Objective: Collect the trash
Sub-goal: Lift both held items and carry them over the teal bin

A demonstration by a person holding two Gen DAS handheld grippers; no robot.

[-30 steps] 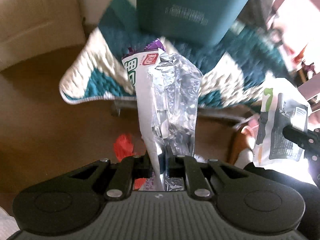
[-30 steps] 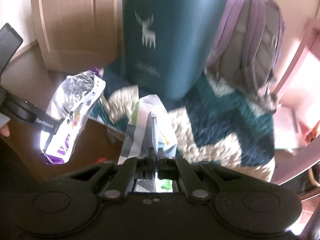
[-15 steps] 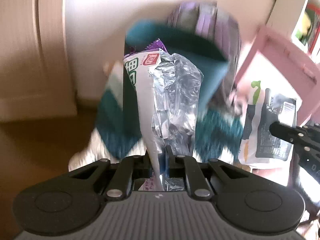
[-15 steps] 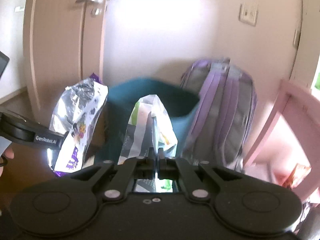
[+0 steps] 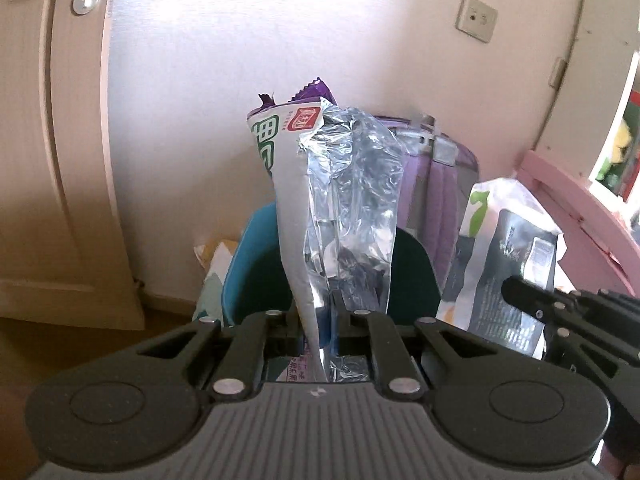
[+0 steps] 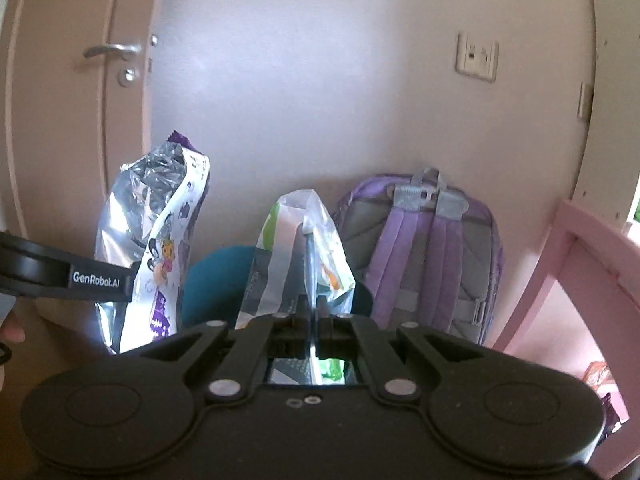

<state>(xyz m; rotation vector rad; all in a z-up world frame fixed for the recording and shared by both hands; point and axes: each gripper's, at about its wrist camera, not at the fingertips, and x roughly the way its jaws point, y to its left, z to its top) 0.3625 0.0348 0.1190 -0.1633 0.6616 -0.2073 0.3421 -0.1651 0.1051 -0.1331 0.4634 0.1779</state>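
My left gripper (image 5: 320,312) is shut on a purple-and-white foil snack bag (image 5: 332,208) that stands upright between its fingers; the bag also shows in the right wrist view (image 6: 156,240). My right gripper (image 6: 313,312) is shut on a white-and-grey snack bag (image 6: 304,256), seen at the right of the left wrist view (image 5: 504,256). A teal trash bin (image 5: 256,272) sits just beyond and below both bags, its open top partly hidden by them; it also shows in the right wrist view (image 6: 216,284).
A purple backpack (image 6: 424,252) leans on the wall behind the bin. A beige door (image 5: 48,140) stands at the left. A pink wooden frame (image 6: 576,280) is at the right. A patterned rug edge (image 5: 212,272) lies by the bin.
Both grippers have lifted and tilted up with their bags: the view went from the bin's side and the rug to looking over the bin's rim at the wall.
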